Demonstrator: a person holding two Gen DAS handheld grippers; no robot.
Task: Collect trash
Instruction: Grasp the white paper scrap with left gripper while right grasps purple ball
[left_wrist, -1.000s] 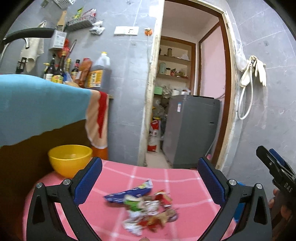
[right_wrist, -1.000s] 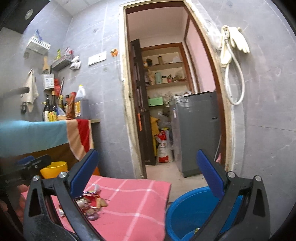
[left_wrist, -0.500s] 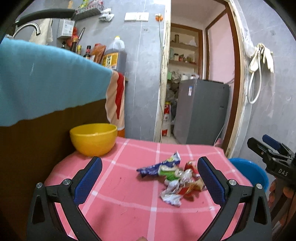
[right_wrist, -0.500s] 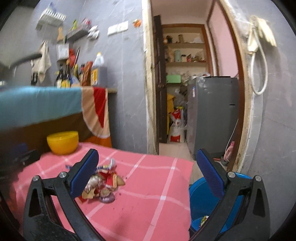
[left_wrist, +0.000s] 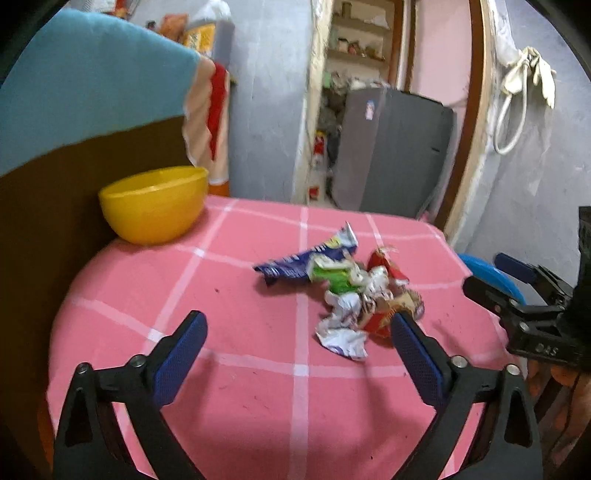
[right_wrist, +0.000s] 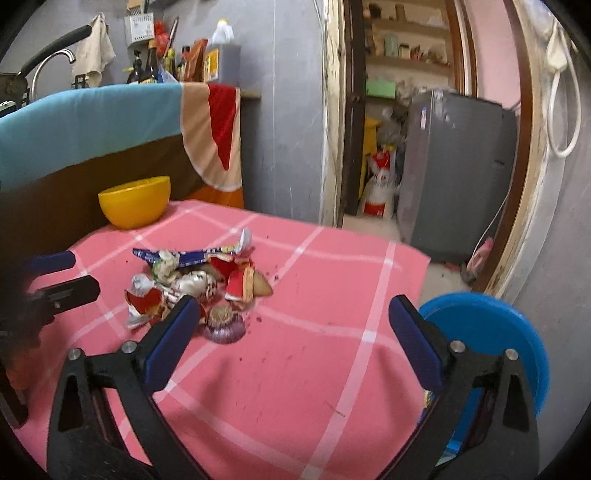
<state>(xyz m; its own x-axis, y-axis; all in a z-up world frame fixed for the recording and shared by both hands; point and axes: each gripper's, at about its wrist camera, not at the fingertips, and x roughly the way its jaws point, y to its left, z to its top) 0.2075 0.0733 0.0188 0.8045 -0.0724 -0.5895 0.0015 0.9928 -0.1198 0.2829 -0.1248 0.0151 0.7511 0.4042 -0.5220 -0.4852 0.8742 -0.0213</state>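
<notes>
- So, in the left wrist view, the trash pile (left_wrist: 343, 291) sits on the pink table (left_wrist: 236, 369), with all of it there to see and none of it picked up, so the job looks like it has hardly begun.
- The left gripper (left_wrist: 295, 354) has its fingers wide apart and holds nothing; the pile lies at about 1 o'clock from it, touching or just beside the right finger tip.
- A yellow bowl (left_wrist: 155, 206) stands at 10 o'clock on the table's far corner. I cannot see inside it from here.
- A blue bucket (left_wrist: 487, 269) peeks out at 3 o'clock, past the table edge, partly hidden by the other gripper.
- Next, in the right wrist view, the right gripper (right_wrist: 291, 339) also has its fingers wide apart and is empty.
- The same trash pile (right_wrist: 199, 284) lies at 10 o'clock, with a purple onion piece (right_wrist: 223, 325) just beside the left finger tip.
- The blue bucket (right_wrist: 484, 336) is at 3 o'clock, below the table edge. Something small shows low inside it, but I cannot tell what it is.
- I think every wrapper has yet to go into the bucket.
</notes>
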